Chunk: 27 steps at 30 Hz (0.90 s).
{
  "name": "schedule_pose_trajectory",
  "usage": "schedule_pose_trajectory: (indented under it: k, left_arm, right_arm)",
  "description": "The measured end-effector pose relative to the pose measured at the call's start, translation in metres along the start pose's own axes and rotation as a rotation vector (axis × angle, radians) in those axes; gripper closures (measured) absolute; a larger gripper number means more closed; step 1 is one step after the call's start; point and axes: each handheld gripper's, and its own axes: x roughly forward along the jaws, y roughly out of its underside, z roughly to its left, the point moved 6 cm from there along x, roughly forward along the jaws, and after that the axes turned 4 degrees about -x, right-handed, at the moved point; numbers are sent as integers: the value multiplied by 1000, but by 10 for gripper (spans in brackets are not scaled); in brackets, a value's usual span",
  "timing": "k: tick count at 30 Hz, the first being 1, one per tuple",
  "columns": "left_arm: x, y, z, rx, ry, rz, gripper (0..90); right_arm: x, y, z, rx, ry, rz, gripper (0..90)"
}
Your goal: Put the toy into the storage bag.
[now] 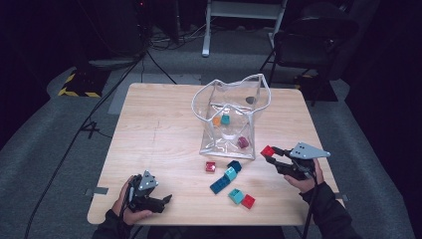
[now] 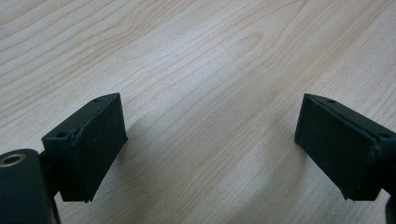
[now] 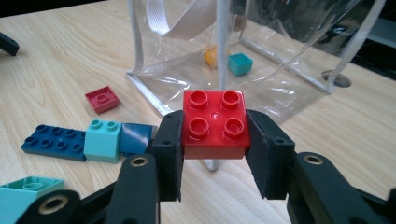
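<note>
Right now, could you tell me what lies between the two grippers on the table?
In the high view, loose blocks lie on the table between the left gripper and the right gripper.

Red 4-stud brick (image 3: 215,123) between right gripper (image 3: 215,154) jaws — clamped

Looking like a dim lab or recording studio: cables (image 1: 74,134) trailing over grey carpet left of the wooden table (image 1: 154,144), hazard-striped base (image 1: 78,84) beyond.

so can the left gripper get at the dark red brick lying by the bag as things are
Probably yes: the left gripper is open and holds nothing, and bare table lies between it and the dark red brick, which sits apart from the clear bag.
</note>
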Motion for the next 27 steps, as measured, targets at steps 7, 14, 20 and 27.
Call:
schedule_pose_trajectory:
  k: [7,14,20,27]
  left_arm:
    - [0,0,0,0,1,0,92]
    - [0,0,0,0,0,0,92]
    - [0,0,0,0,1,1,92]
    - [0,0,0,0,0,0,92]
  right_arm:
    - [-15,-15,-11,-8,37,-34,592]
    - [-26,-39,-22,-19,64,-75,592]
    - [-32,-72,-29,-50,89,-122,592]
    - [-28,-102,-36,-50,92,-156,592]
